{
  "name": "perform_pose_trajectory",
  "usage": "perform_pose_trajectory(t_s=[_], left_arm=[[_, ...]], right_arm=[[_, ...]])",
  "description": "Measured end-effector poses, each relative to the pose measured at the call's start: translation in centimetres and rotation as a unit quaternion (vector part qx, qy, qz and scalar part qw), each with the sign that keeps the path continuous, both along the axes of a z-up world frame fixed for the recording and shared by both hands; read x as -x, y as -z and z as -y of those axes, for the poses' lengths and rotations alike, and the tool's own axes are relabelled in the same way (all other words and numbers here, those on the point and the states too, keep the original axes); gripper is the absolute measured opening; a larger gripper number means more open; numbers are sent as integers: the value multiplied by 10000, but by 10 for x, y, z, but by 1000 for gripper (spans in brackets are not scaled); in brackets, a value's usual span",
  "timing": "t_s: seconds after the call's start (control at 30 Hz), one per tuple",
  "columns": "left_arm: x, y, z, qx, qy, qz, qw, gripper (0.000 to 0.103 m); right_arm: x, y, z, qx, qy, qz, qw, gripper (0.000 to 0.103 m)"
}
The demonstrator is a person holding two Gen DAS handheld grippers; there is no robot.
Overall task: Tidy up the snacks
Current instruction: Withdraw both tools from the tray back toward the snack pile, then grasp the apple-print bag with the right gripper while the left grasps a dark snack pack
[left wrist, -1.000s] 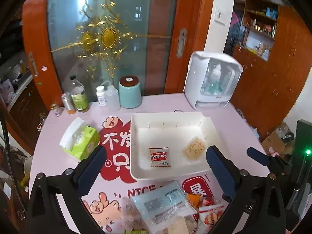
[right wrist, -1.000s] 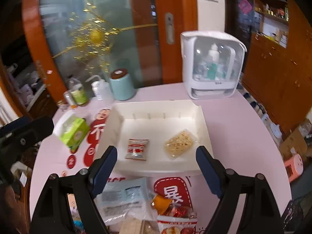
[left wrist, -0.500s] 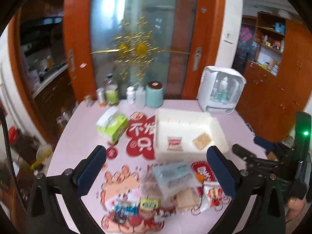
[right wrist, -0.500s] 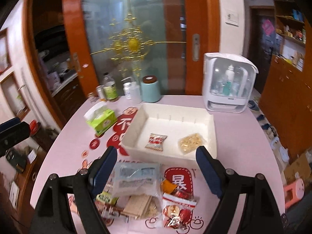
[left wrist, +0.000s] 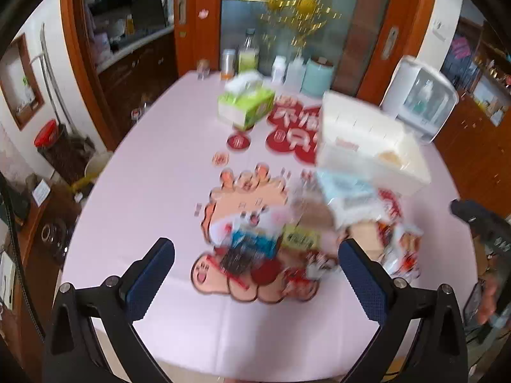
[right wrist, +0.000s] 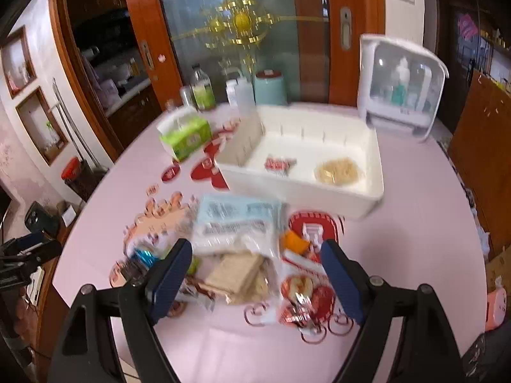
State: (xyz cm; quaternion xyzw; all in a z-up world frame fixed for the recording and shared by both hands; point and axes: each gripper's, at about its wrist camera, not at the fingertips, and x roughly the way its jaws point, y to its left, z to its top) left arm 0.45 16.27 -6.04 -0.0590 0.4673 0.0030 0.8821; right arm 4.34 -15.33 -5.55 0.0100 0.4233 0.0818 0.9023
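Note:
A white bin [right wrist: 303, 188] [left wrist: 367, 146] on the pink table holds a red snack packet [right wrist: 279, 163] and a clear bag of pale crackers [right wrist: 340, 170]. A pile of loose snacks lies in front of it: a large light-blue bag [right wrist: 236, 220] [left wrist: 348, 191], a brown cracker pack [right wrist: 238, 274], an orange packet [right wrist: 295, 241], a red-and-white packet [right wrist: 301, 300]. My right gripper [right wrist: 255, 274] is open and empty above the pile. My left gripper [left wrist: 255, 274] is open and empty, over the pile's left part. Both views are blurred.
A green tissue box [right wrist: 185, 135] [left wrist: 246, 105] stands left of the bin. Bottles [right wrist: 201, 91] and a teal canister [right wrist: 271, 87] line the table's far edge. A white cabinet-like appliance [right wrist: 399, 86] stands at the back right. The table's near edge is close below the grippers.
Both grippers have pulled back from the bin toward the table's near edge and lifted. The left view has swung left. The snack pile has come fully into view. Both stay open.

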Motion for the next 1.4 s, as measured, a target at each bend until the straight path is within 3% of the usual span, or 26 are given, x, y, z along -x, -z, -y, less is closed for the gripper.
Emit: perform_pose_trajectory(t_s=[0.2,0.37,0.6,0.87,1.0,1.1,1.3,1.4], left_arm=[[-12,72,-1,-390,-18,-667,9970,102],[-29,114,-2,-605,169,-987,9931,102],[-56,158,-10,-521,243,-1414,9883,97],[-76,175,-13,-396,416,-1575,9858,92],[-85,185,-18,-244,503,-1749,9830,79],[-90,186,-21,-151,554,-1760,9827,74],[-94,187,-18,-112,787,-1844,9796,67],[-93,186,-17,-101,863,-1893,9781,69]], right_arm=[[4,41,26,120,283,-476,9984,84],[3,77,59,-19,773,-1009,9919,84],[-9,109,63,-175,964,-1441,9847,84],[-24,145,49,-263,1046,-1898,9759,83],[-30,155,43,-167,1088,-2031,9730,83],[-35,159,39,-127,1109,-2103,9712,83],[-38,172,34,-227,1107,-2402,9641,62],[-37,172,32,-207,1091,-2371,9651,59]])
